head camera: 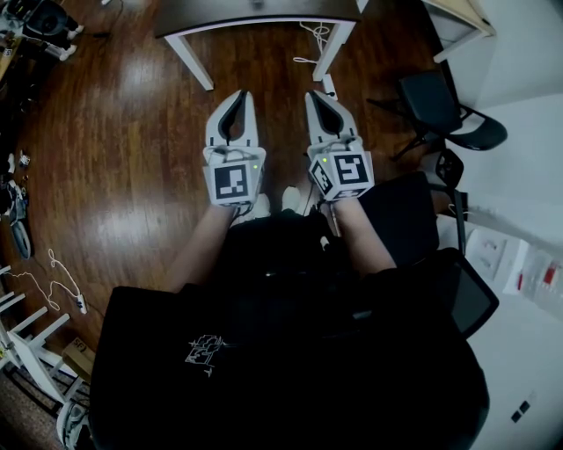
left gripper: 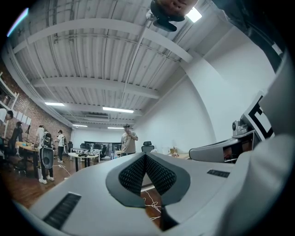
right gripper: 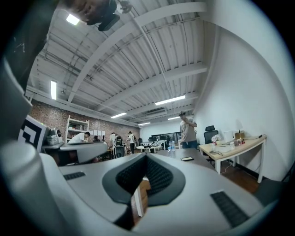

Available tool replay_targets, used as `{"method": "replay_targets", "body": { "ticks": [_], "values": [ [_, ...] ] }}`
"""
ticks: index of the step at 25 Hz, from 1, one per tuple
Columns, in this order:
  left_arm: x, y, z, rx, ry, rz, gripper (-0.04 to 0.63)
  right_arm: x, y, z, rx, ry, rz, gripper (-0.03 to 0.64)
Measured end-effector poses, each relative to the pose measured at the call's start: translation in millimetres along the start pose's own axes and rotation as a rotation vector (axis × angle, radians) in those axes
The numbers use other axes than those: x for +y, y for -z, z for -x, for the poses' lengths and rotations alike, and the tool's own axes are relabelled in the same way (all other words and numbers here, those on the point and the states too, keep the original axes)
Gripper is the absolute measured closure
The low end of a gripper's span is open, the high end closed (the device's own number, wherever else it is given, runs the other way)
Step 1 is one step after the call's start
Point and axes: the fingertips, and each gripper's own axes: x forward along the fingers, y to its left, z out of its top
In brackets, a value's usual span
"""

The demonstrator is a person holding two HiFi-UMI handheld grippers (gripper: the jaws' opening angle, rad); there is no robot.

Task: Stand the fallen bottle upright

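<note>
Broadly, wooden floor (head camera: 114,149) spreads below the dark, white-legged counter (head camera: 255,13), and just short of that counter the left hand-held gripper (head camera: 238,94) and right hand-held gripper (head camera: 315,94) hang side by side, both with jaws closed on nothing, while the bottle's place cannot be told.

Open-plan office, brick wall (right gripper: 48,114), desks (right gripper: 233,146), office chairs (head camera: 440,105), wooden floor (head camera: 114,149), ceiling strip lights (right gripper: 170,100)

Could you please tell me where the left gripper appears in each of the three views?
Head view: left gripper, upper middle, left of the right gripper.
Left gripper view: left gripper, bottom centre, fingers shut.
Right gripper view: left gripper, left edge.
Shared landmark: standing person, both gripper views only.
</note>
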Motion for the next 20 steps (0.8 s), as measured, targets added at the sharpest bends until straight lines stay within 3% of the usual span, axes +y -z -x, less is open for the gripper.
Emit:
{"method": "replay_targets", "body": {
  "ticks": [20],
  "values": [
    [2.0,-4.2,-3.1,-0.012,-0.001,-0.005,0.603,0.9,-5.5,-3.4,-0.010,-0.007,0.013,0.594]
  ]
}}
